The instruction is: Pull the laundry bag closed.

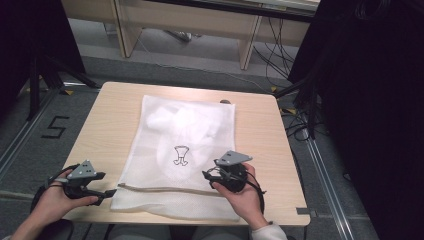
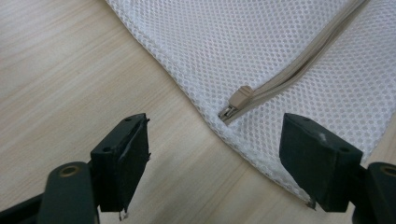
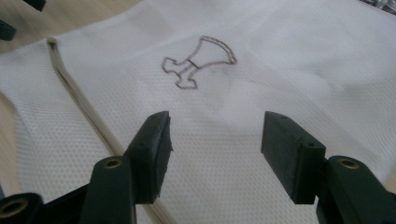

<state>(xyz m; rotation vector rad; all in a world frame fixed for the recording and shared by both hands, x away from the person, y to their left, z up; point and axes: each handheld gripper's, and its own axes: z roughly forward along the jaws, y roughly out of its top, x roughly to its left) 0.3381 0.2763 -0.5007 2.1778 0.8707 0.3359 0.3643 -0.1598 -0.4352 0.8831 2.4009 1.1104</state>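
From the high view, a white mesh bag (image 1: pixel 180 150) lies flat on the table (image 1: pixel 260 130) – left gripper (image 1: pixel 111 192) just beside its near-left corner, right gripper (image 1: pixel 206 175) over its near-right part. In the left gripper view, jaws spread, empty; the zip pull (image 2: pixel 239 99) lies just ahead. In the right gripper view, jaws spread above mesh – a drawn outline (image 3: pixel 198 60) ahead.

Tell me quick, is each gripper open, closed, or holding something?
Left gripper: open, holding nothing; the zipper pull of the white mesh bag lies just ahead of it.
Right gripper: open, empty, above the bag.
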